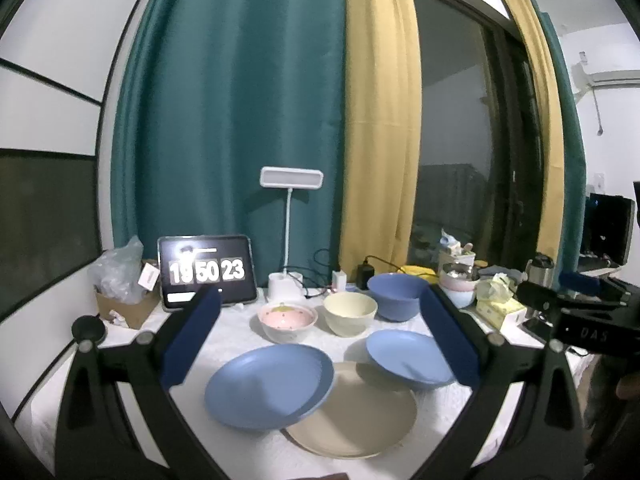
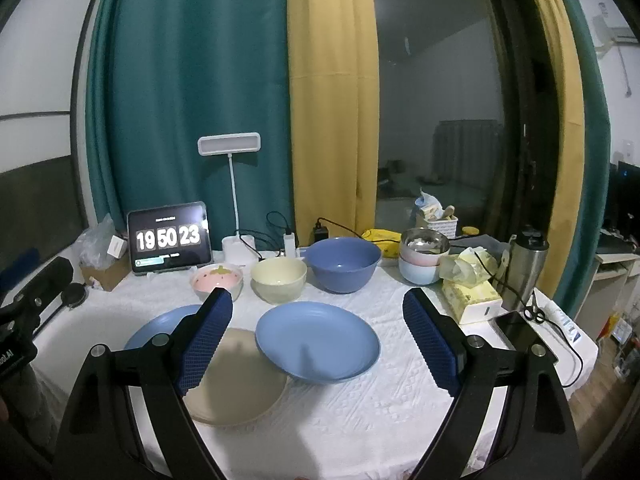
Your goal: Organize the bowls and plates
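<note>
Not much done yet. Both claws, left claw [image 1: 318, 334] & right claw [image 2: 318, 338], are spread wide w/ nothing in them. On the counter [image 2: 360, 420], two blue plates [image 2: 318, 346] [image 1: 269, 386] lean on the tan plate [image 2: 236, 384], loose, not stacked. The pink bowl [image 2: 218, 280], cream bowl [image 2: 279, 280] & blue bowl [image 2: 345, 264] sit in a row behind, each apart. Stacking is all still to do.

plates: 2 blue [image 2: 318, 340] [image 1: 269, 386], 1 beige [image 1: 360, 412]
bowls: pink with dots [image 1: 287, 320], cream [image 1: 350, 312], blue [image 1: 396, 294]
surface cloth: white, embossed [image 2: 360, 420]
curtains: teal [image 1: 240, 100], yellow [image 1: 380, 100]
jaw pads: blue
</note>
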